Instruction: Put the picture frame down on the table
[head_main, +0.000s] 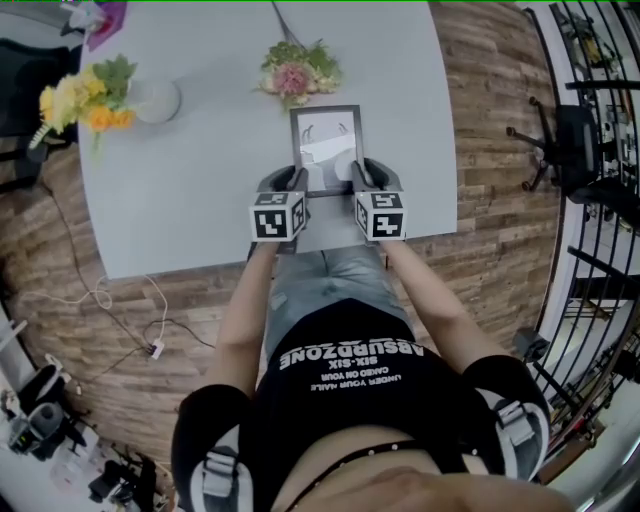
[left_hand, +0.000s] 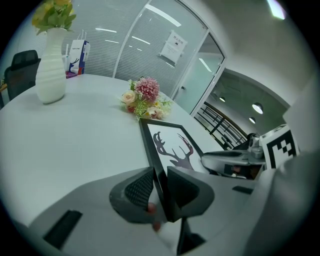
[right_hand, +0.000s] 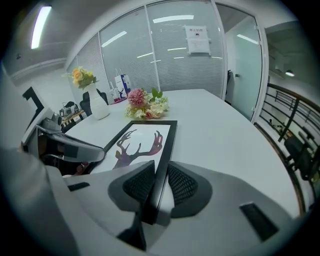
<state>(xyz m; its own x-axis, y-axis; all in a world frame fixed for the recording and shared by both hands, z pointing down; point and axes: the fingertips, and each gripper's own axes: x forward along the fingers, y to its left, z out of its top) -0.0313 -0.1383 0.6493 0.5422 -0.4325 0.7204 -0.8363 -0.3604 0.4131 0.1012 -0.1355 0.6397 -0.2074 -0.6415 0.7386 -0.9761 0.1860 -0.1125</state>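
Observation:
A black picture frame (head_main: 326, 148) with a deer-antler print lies over the grey table (head_main: 200, 190), near its front edge. My left gripper (head_main: 291, 184) is shut on the frame's left side near the lower corner, and my right gripper (head_main: 361, 176) is shut on its right side. In the left gripper view the frame (left_hand: 172, 150) runs away between the jaws of that gripper (left_hand: 161, 188). The right gripper view shows the frame (right_hand: 142, 142) clamped edge-on in the right gripper (right_hand: 159, 184). I cannot tell whether the frame touches the table.
A loose bunch of pink and cream flowers (head_main: 296, 72) lies just beyond the frame. A white vase (head_main: 155, 100) with yellow flowers (head_main: 85, 100) stands at the table's far left. Past the table's right edge is wooden floor (head_main: 495, 130) and a black railing (head_main: 600, 150).

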